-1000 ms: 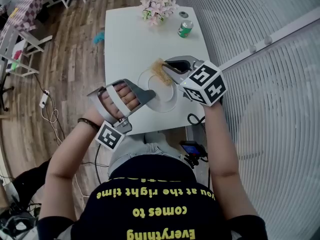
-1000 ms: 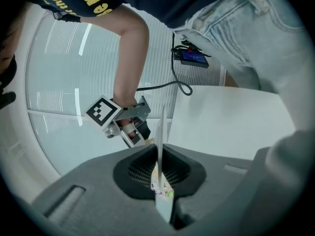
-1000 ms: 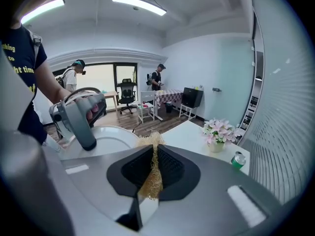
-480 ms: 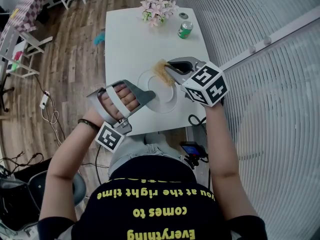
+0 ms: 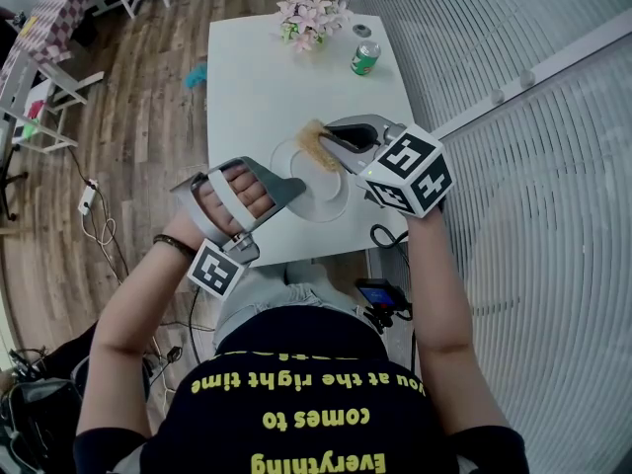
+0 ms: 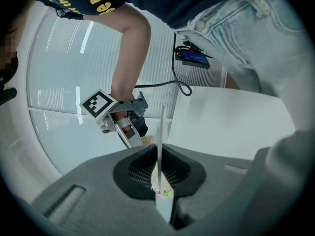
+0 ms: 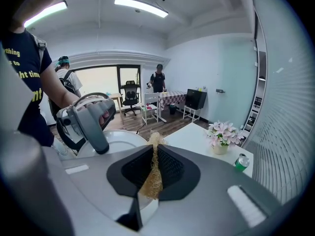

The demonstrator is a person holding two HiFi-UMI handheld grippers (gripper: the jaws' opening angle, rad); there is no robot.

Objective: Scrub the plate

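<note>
Wood-plank floor (image 5: 138,136), white table (image 5: 252,77) carrying pink flowers (image 5: 311,16) and a green can (image 5: 366,57), ribbed white blinds (image 5: 533,166) at right, ceiling strip lights (image 7: 141,7), checkered-cloth table (image 5: 49,23) beyond

The round white plate (image 5: 331,200) sits pale on the plain white bench (image 5: 257,77), and in the left gripper view its rim seems to carry a faint pastel speckle, though that is too blurred to be sure; the straw-coloured fibrous scrubber (image 5: 318,146) is a dry tan-gold. The left gripper (image 5: 293,188) and right gripper (image 5: 334,138) are matt grey with black ribbed pads (image 7: 174,168), each carrying black square markers on white. Beyond are a green metal can (image 5: 365,57), pale pink flowers (image 5: 311,13) and a brown wood-plank floor (image 5: 138,146).
</note>
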